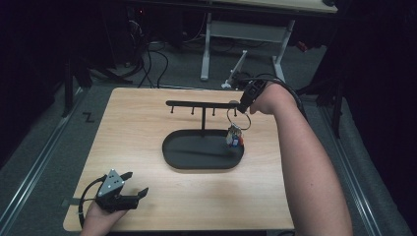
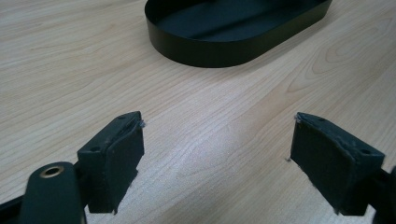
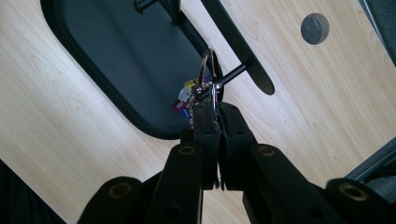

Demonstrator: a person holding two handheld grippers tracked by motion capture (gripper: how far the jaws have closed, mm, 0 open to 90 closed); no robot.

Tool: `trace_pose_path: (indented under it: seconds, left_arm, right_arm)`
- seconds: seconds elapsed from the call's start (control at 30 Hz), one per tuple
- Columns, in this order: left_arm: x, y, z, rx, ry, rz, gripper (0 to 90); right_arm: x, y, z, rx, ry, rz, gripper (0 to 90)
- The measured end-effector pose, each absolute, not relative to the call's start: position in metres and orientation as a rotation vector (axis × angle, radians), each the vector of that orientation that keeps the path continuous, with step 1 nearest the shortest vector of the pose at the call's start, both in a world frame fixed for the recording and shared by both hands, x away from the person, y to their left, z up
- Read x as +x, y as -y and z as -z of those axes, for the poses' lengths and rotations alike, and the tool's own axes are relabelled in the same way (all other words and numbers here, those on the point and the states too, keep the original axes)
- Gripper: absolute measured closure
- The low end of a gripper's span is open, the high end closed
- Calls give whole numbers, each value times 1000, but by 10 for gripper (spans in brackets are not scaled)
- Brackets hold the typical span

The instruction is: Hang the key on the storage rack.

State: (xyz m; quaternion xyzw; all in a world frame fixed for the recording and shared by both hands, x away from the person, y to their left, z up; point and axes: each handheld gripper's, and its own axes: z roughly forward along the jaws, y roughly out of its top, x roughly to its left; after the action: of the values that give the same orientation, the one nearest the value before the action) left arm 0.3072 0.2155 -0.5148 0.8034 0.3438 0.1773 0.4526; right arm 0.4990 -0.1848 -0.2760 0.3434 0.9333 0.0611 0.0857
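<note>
Your left gripper (image 1: 132, 189) rests at the table's (image 1: 147, 123) near edge, jaws spread, nothing between. Past the oval tray (image 1: 172, 147), your right gripper (image 3: 218, 119) pinches the key ring (image 3: 208, 70), hanging beside the rack's (image 1: 196, 103) end peg.

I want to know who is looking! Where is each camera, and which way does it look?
High view: above the table, looking forward and down; both forearms, left gripper, right gripper.
Left gripper view: rides the left gripper, low over the wood, facing the black tray; open jaws.
Right gripper view: rides the right gripper, looking down at the key ring near a rack peg; shut jaws.
Shared: the tray.
</note>
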Motion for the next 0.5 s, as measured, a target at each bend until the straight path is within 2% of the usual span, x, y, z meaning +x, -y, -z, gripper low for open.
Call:
trace_pose_path:
  seconds: [0.5]
  left_arm:
    - [307, -215, 516, 1986, -848, -436, 179]
  right_arm:
    - [507, 187, 289, 1048, -2784, -178, 872]
